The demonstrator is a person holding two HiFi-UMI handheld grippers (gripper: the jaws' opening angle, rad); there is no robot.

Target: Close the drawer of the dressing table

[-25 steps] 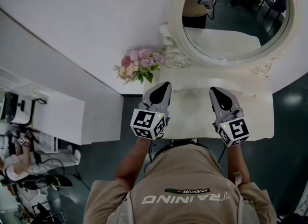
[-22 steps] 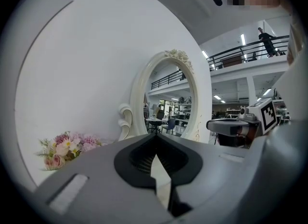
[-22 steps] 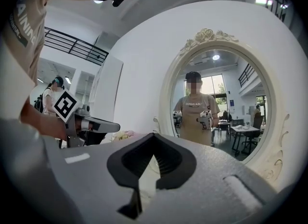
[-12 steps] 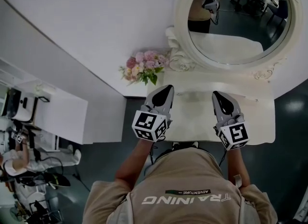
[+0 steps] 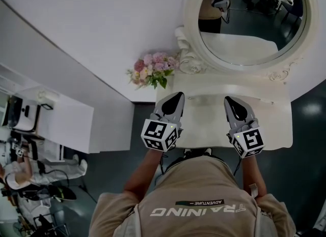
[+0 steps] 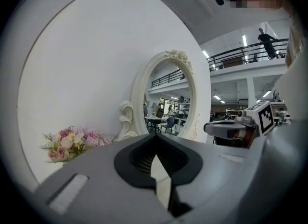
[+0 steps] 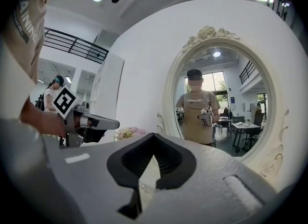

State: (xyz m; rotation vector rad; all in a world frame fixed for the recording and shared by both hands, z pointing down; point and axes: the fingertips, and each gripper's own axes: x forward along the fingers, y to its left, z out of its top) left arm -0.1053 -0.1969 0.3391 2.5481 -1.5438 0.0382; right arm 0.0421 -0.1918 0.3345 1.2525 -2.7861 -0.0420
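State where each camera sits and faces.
Head view: on the person's head, looking steeply down at the dressing table; left gripper, right gripper, arms and torso show.
Left gripper view: on the left gripper, facing the mirror; its shut jaws show.
Right gripper view: on the right gripper, facing the mirror; its shut jaws show.
All share the mirror.

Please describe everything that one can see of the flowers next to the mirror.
The flowers are a small bunch of pink and cream blooms with green leaves that spread outward. They stand at the back left corner of the white dressing table, close to the white wall and beside the carved scroll of the mirror frame. No vase shows, and whether they touch the frame cannot be told.
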